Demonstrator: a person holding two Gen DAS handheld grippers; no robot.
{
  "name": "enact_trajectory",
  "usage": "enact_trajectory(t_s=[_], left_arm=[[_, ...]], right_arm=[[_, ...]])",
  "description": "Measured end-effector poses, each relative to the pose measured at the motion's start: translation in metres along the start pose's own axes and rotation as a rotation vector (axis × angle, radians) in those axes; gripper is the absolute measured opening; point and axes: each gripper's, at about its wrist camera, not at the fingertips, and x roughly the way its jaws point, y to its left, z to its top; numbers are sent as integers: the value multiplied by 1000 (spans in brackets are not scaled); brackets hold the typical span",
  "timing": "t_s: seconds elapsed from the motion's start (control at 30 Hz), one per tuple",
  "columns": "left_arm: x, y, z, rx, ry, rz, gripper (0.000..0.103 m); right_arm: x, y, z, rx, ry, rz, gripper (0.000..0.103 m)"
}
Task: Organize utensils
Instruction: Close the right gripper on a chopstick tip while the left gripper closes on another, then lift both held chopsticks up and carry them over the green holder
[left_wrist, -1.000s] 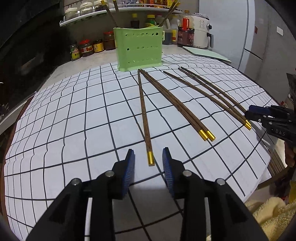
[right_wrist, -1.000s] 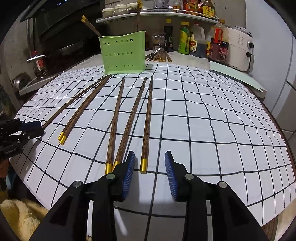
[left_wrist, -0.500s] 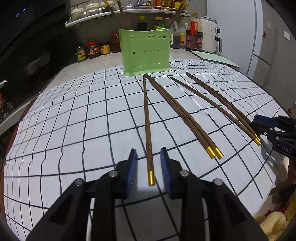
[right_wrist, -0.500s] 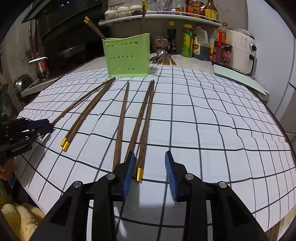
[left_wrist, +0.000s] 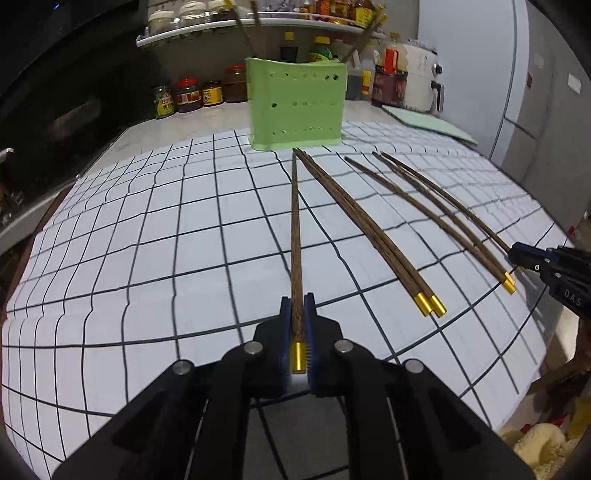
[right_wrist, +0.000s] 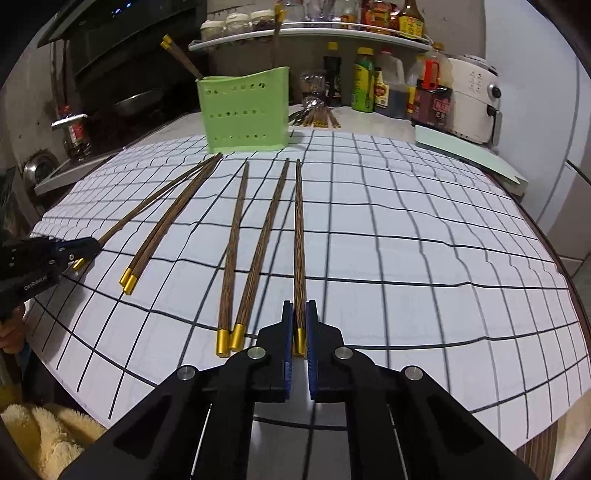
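Several brown chopsticks with gold caps lie on the gridded white cloth (left_wrist: 147, 258), pointing toward a green perforated holder (left_wrist: 297, 103) (right_wrist: 245, 110) that has chopsticks standing in it. My left gripper (left_wrist: 296, 299) has its jaws closing, and the pads press on the gold-capped end of the leftmost chopstick (left_wrist: 295, 229). My right gripper (right_wrist: 300, 304) has its jaws closing likewise, and the pads press on the rightmost chopstick (right_wrist: 299, 229). Two more chopsticks (right_wrist: 236, 240) lie just left of it, and a pair (right_wrist: 166, 225) lies further left. Each gripper shows at the edge of the other's view.
Behind the holder stand jars (left_wrist: 188, 96), sauce bottles (right_wrist: 364, 85) and a white air fryer (right_wrist: 476, 99). A pale green board (right_wrist: 472, 158) lies at the back right. A yellow towel (right_wrist: 44, 435) sits below the table's near edge.
Both grippers slid forward over the chopstick ends and closed on them: the left on the leftmost stick, the right on the rightmost. The other chopsticks have not moved.
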Motion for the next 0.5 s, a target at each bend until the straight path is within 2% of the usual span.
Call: enact_trajectory(t_s=[0.1,0.27,0.5], left_arm=[[-14,6,3,-17,-42,0,7],[-57,19,19,-33,-189,12,7],[-113,34,43,-61,-381,30,7]], right_arm=[[-9,-11,7,52,-23,24,7],[-34,-23,27,106,-91,53,7],[-88,-31,60,131,-257,44,7]])
